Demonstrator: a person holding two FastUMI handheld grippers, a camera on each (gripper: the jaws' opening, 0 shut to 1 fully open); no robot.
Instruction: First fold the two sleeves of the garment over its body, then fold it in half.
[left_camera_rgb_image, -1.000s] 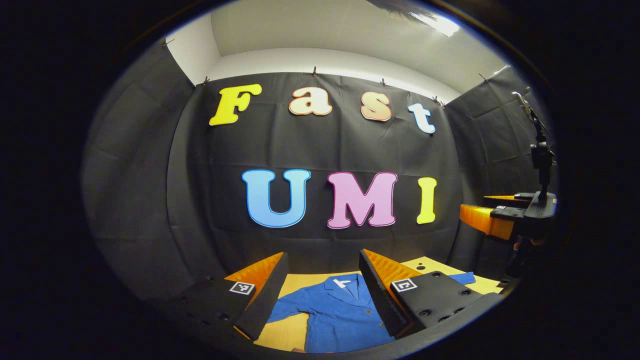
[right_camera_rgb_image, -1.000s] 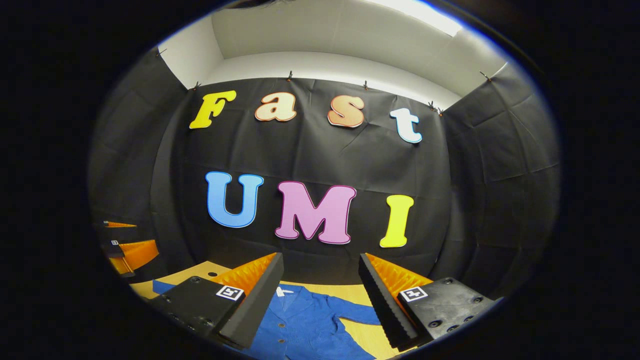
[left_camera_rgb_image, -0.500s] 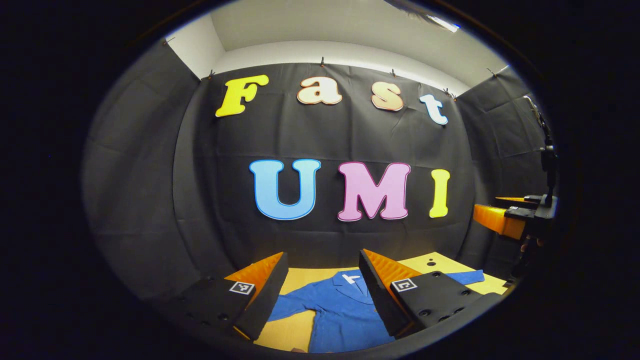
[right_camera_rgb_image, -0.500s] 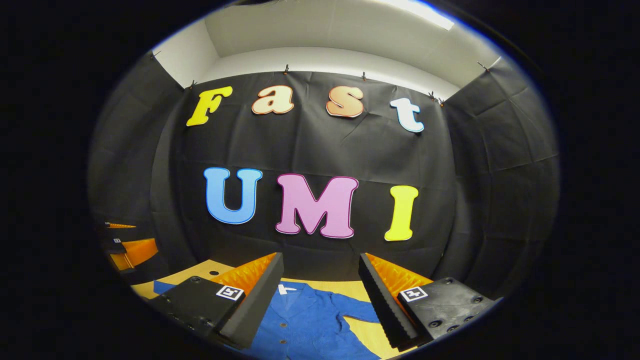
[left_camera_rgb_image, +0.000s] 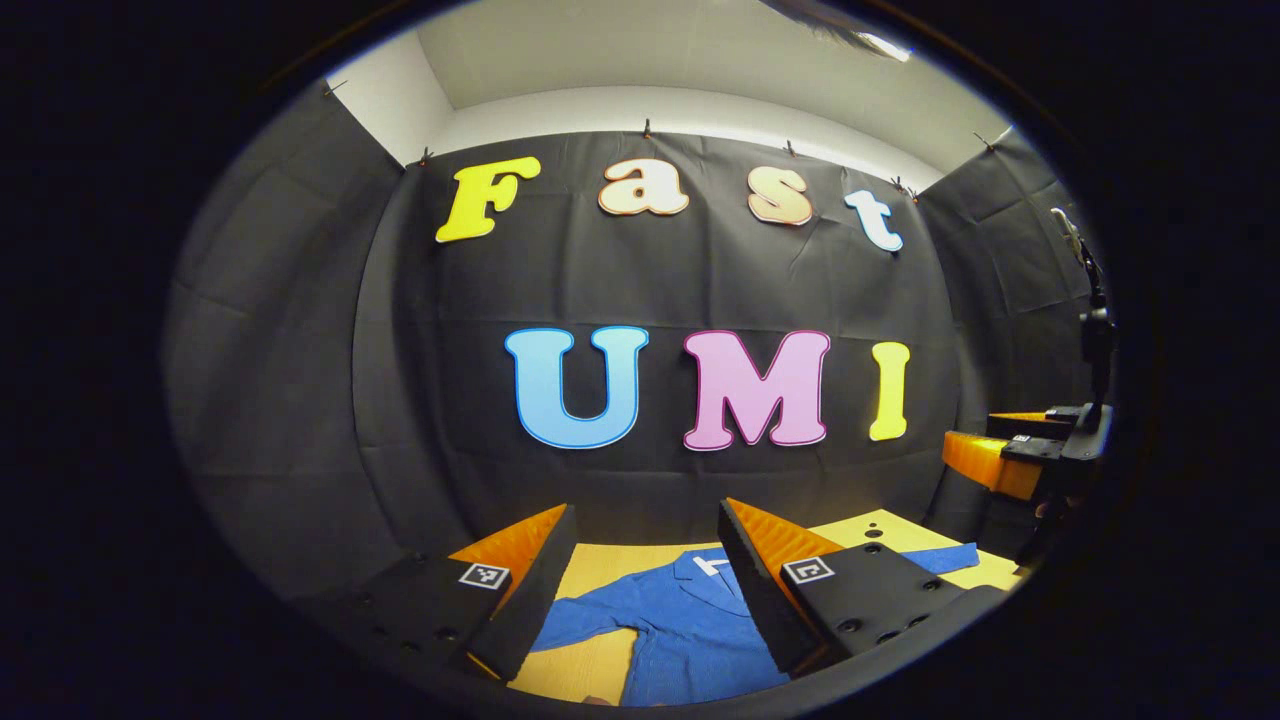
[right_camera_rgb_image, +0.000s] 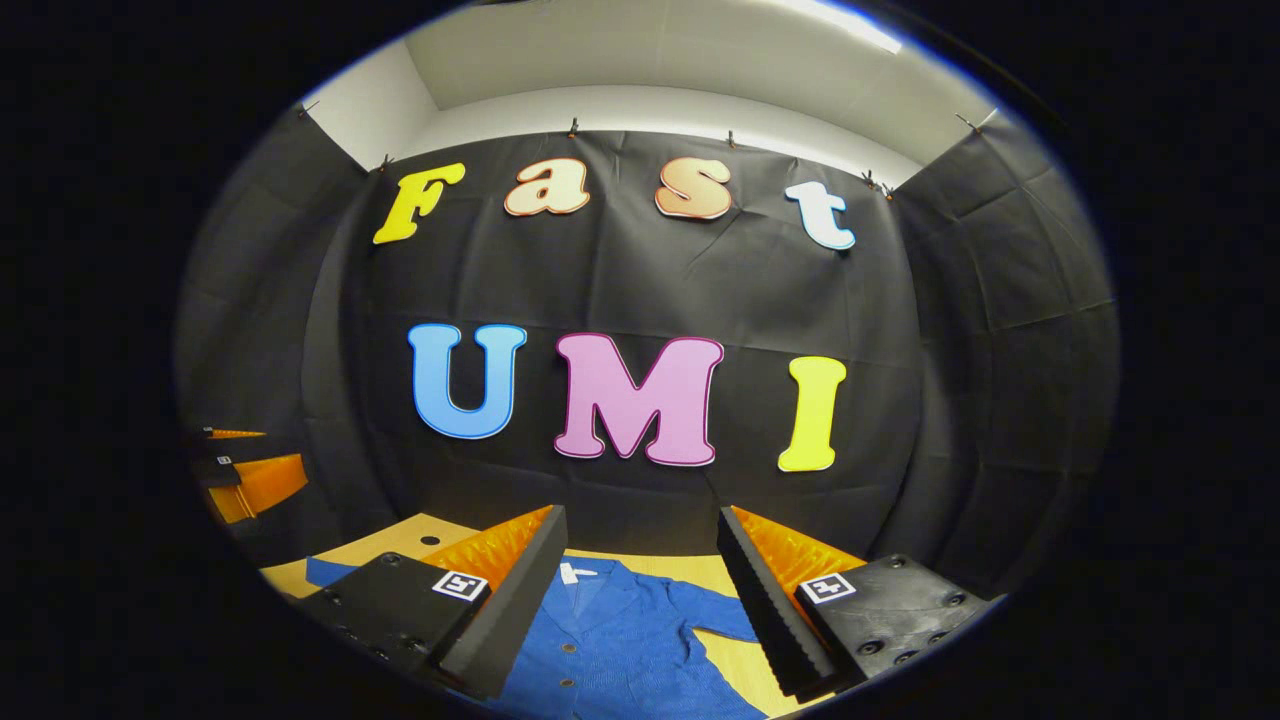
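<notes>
- Blue garment (left_camera_rgb_image: 690, 625): lying flat on the wooden table (left_camera_rgb_image: 590, 665) at the bottom centre of the left gripper view, collar toward the black wall, one sleeve (left_camera_rgb_image: 590, 620) stretching to the lower left, the other sleeve's end (left_camera_rgb_image: 950, 557) showing at the lower right.
- Same garment (right_camera_rgb_image: 620, 640) in the right gripper view: lying at the bottom centre, buttons showing down its front, a sleeve (right_camera_rgb_image: 725, 620) reaching to the right.
- Left gripper (left_camera_rgb_image: 645, 575): hovering above the garment at the bottom of its own view, fingers spread wide, grasping nothing.
- Right gripper (right_camera_rgb_image: 640, 580): hanging over the garment likewise, fingers parted, released and empty.
- Right gripper (left_camera_rgb_image: 1010, 455) is also appearing at the right edge of the left gripper view, raised above the table.
- Left gripper (right_camera_rgb_image: 250, 480) is showing at the left edge of the right gripper view.
</notes>
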